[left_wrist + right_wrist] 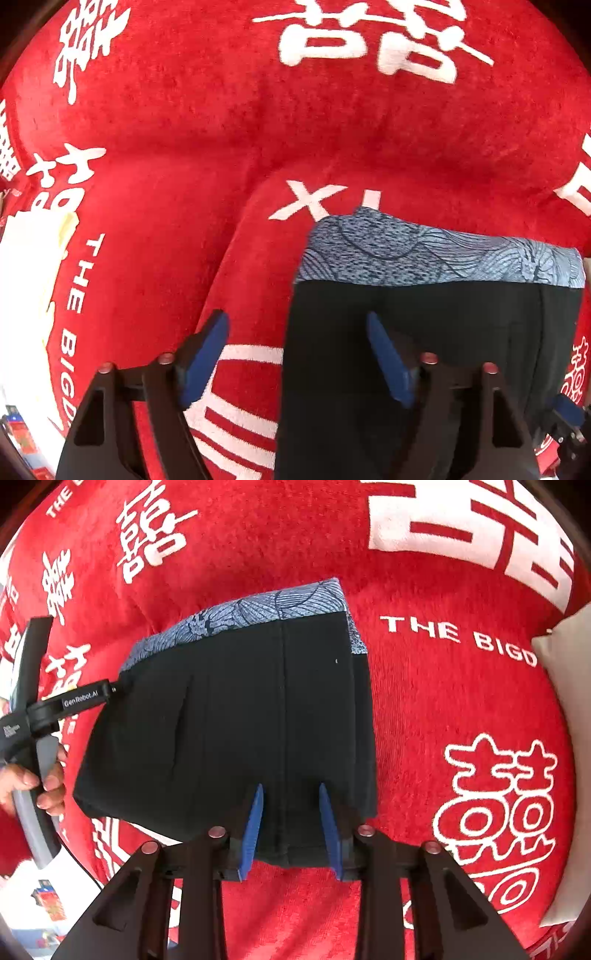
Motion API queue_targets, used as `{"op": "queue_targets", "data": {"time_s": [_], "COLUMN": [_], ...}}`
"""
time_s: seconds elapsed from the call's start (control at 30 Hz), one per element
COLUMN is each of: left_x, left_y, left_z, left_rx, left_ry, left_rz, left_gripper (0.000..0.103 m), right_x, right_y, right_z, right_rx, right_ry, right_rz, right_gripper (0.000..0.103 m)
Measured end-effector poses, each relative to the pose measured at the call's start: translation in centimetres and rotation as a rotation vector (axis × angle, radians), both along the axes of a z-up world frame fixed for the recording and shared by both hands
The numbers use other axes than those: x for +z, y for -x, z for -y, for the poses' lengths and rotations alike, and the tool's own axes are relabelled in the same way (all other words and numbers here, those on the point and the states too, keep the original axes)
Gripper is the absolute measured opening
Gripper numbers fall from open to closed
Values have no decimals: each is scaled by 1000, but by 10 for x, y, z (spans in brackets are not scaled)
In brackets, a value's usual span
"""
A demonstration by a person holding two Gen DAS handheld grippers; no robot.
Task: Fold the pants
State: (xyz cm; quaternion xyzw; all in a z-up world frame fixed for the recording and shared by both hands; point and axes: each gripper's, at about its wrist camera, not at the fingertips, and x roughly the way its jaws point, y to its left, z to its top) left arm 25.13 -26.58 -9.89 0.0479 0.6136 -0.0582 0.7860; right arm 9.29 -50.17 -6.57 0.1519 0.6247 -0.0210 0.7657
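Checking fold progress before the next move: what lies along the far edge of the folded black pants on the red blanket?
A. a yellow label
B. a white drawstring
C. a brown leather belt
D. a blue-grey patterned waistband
D: a blue-grey patterned waistband runs along the far edge of the folded black pants, seen from both wrists.

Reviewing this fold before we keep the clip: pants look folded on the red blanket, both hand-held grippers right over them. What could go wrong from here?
1. The right hand-held gripper straddles the near edge of the folded pants; lifting away could snag that edge and undo the fold.
2. The left hand-held gripper is open with one finger over the pants' side edge; a sideways drift could drag the top layer.
3. The red blanket is soft and rumpled, so the stack may skew.
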Motion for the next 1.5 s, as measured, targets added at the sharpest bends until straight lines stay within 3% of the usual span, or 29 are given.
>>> {"op": "queue_targets", "data": {"time_s": [0.4, 0.7, 0.97, 1.23, 1.33, 1.5], "left_x": [7, 14, 13, 13, 13, 1], "left_y": [5, 14, 19, 17, 12, -3], "left_z": [-4, -11, -21, -26, -32, -40], "left_rx": [-11, -43, -56, -105, -111, -121], "left_ry": [-1, 22, 82, 133, 199, 389], "left_rz": [0, -37, -93, -136, -161, -288], "left_gripper": [82, 82, 82, 82, 81, 81], "right_x": [3, 11, 14, 5, 0, -10], "right_y": [-10, -1, 21, 20, 10, -10], "right_z": [-13, -9, 27, 56, 68, 87], "right_rx": [54, 39, -108, -181, -202, -211], "right_ry": [8, -9, -123, -157, -185, -267], "right_rz": [5, 16, 20, 22, 17, 13], "right_gripper": [64, 77, 78, 78, 78, 78]}}
